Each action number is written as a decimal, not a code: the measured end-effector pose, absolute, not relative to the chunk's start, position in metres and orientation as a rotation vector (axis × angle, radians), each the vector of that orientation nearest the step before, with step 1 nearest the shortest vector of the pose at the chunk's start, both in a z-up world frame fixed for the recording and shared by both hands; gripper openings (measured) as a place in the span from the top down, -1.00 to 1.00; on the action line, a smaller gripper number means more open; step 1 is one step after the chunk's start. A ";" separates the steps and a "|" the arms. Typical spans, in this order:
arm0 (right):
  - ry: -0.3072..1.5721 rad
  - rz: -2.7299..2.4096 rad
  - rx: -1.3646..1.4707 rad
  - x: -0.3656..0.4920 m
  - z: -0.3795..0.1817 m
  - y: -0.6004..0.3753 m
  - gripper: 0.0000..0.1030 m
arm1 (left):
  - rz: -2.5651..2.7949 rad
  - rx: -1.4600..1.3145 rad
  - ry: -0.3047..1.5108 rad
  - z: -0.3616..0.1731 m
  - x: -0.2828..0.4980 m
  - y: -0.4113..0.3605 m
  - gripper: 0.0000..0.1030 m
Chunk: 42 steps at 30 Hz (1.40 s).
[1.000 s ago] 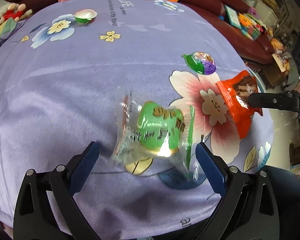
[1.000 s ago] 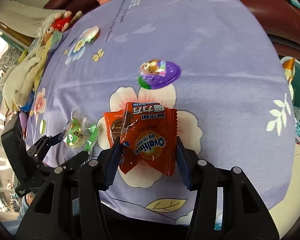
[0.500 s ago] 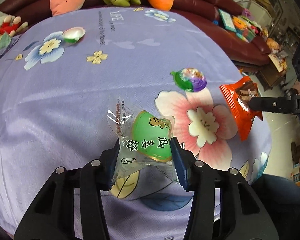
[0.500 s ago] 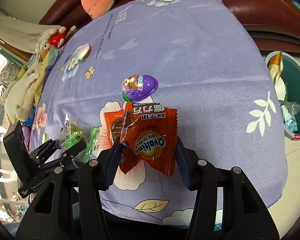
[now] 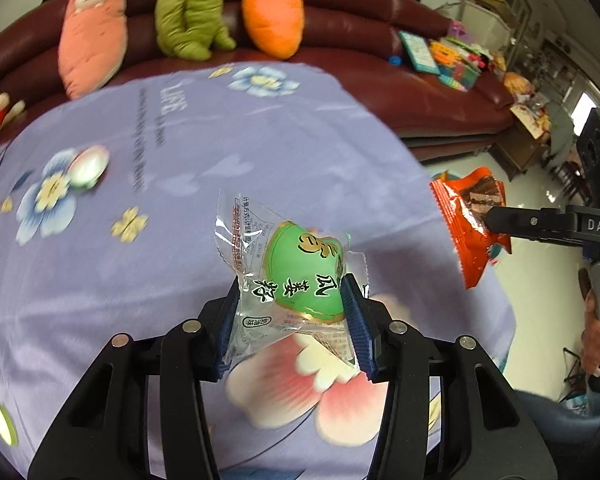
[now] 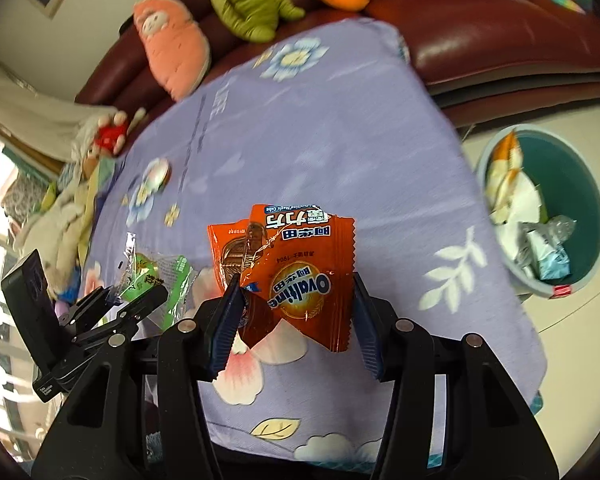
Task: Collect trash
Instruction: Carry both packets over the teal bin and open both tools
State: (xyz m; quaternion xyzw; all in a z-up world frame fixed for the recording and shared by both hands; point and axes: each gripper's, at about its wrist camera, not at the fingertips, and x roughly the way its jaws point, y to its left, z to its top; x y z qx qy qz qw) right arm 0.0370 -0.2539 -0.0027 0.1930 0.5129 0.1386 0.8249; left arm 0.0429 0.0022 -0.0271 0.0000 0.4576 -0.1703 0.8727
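My left gripper (image 5: 290,292) is shut on a clear snack wrapper with a green label (image 5: 300,276), lifted above the purple flowered tablecloth (image 5: 180,184). The same wrapper (image 6: 148,272) shows at the left of the right wrist view, in the left gripper (image 6: 136,296). My right gripper (image 6: 296,292) is shut on orange Ovaltine wrappers (image 6: 300,276), also held off the table; they appear at the right of the left wrist view as an orange packet (image 5: 468,220) in the right gripper (image 5: 500,220). A small white and green lid (image 5: 88,164) lies far left on the cloth.
A teal waste bin (image 6: 588,208) holding several wrappers stands on the floor to the right of the table. A dark red sofa (image 5: 380,60) with plush toys (image 5: 272,20) runs behind the table. A hand (image 5: 596,332) holds the right gripper's handle.
The left gripper closed on the green-label wrapper and lifted it off the cloth. Both grippers rose and swung toward the table's right side; the purple lid dropped out of sight and the bin came into view.
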 end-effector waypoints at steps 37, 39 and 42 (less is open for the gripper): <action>0.926 -0.060 0.689 0.040 -0.017 -0.519 0.03 | -0.749 0.243 1.046 -0.048 0.130 -0.319 0.05; 0.927 -0.071 0.700 0.040 -0.021 -0.528 0.03 | -0.758 0.254 1.056 -0.053 0.131 -0.330 0.05; 0.934 -0.083 0.711 0.040 -0.027 -0.537 0.03 | -0.770 0.270 1.074 -0.062 0.133 -0.343 0.05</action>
